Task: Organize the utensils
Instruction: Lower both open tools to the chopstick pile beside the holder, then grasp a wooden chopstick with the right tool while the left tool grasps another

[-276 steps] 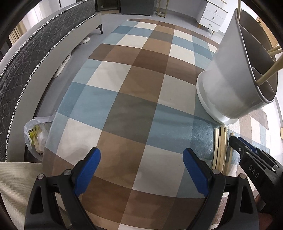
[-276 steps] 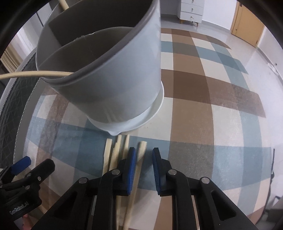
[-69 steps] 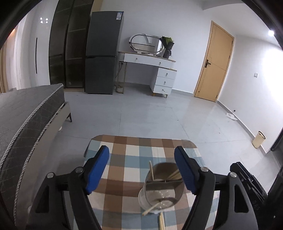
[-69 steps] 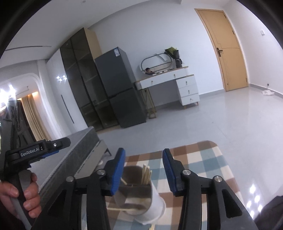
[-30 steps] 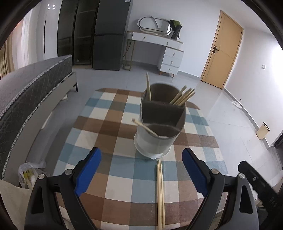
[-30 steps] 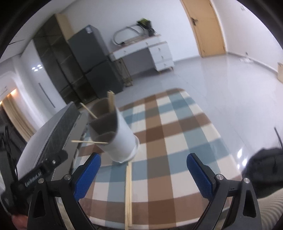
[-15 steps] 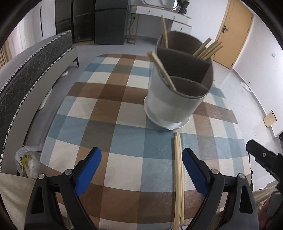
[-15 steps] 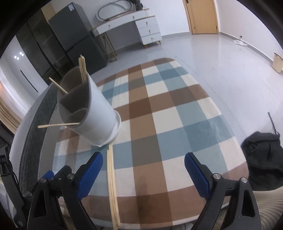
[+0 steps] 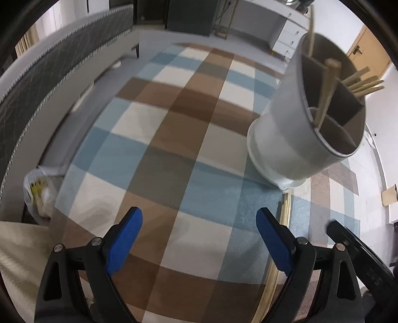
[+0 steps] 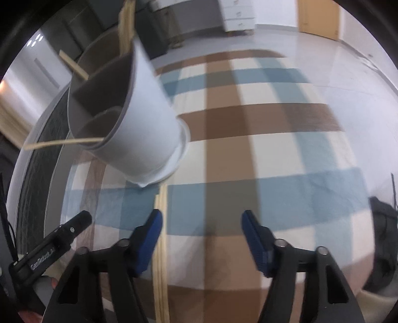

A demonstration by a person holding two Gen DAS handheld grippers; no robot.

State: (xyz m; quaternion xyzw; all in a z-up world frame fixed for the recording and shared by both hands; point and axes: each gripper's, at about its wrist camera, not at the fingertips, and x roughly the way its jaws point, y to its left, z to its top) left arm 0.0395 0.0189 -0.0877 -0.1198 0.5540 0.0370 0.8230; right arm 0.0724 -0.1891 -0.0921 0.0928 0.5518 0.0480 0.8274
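Both views motion-blurred, right wrist worse. Chopsticks on the tablecloth (image 10: 160,251): lower ends run off the bottom edge, far tips meet the utensil holder (image 10: 139,129) base, count unclear from blur. In left wrist view the same chopsticks (image 9: 286,206) are partly hidden behind the left gripper's (image 9: 199,238) right finger. Holder (image 9: 306,139) compartment bottoms not visible; lower ends of the standing chopsticks (image 9: 360,84) hidden inside. Right gripper (image 10: 201,238) closing, nothing clearly between the jaws; loose chopsticks pass just beside its left pad. Plastic bag (image 9: 39,196) contents too blurred to tell. Dark heap (image 10: 383,243) at right edge cut off, unidentifiable. Dresser (image 10: 236,15) cropped at top.
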